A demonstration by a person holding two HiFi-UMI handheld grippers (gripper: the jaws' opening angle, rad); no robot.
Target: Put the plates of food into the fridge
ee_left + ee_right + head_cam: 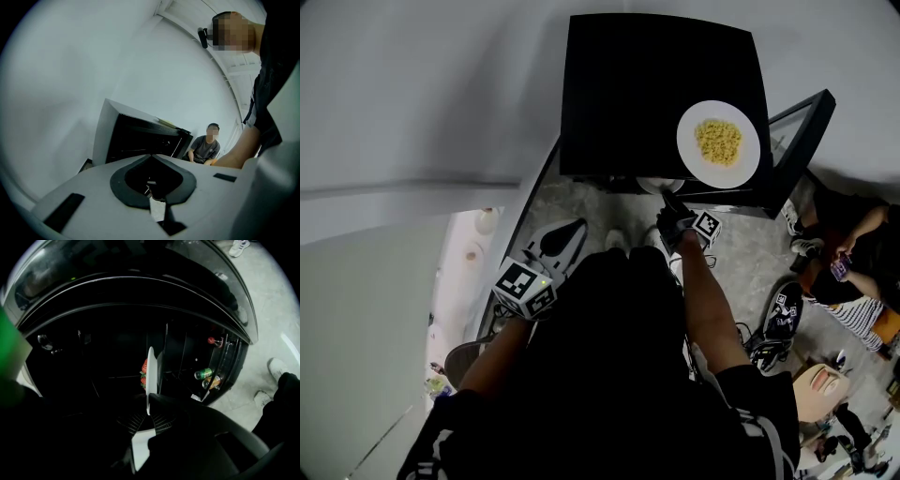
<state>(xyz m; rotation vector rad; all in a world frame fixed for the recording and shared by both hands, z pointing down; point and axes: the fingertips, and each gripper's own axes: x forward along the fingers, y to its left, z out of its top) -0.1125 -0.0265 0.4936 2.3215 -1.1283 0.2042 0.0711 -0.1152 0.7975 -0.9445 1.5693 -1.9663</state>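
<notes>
From above, the black fridge (pixel 661 94) stands with its door (pixel 797 131) swung open to the right. A white plate of yellow noodles (pixel 718 143) rests on its top. My right gripper (pixel 673 208) is shut on the rim of a second white plate (pixel 659 185) at the fridge's front opening. In the right gripper view that plate (pixel 150 376) shows edge-on between the jaws, strawberries (pixel 144 372) on it, with the dark fridge interior (pixel 108 357) behind. My left gripper (pixel 551 246) hangs low to the left, jaws together and empty, pointing toward the fridge (pixel 140 138).
Drink cans (pixel 205 375) sit in the door shelf. People sit on the floor at the right (pixel 853 272), one also visible beyond the fridge (pixel 206 147). A white wall (pixel 412 94) runs along the left. Shoes (pixel 276 369) stand on the grey floor.
</notes>
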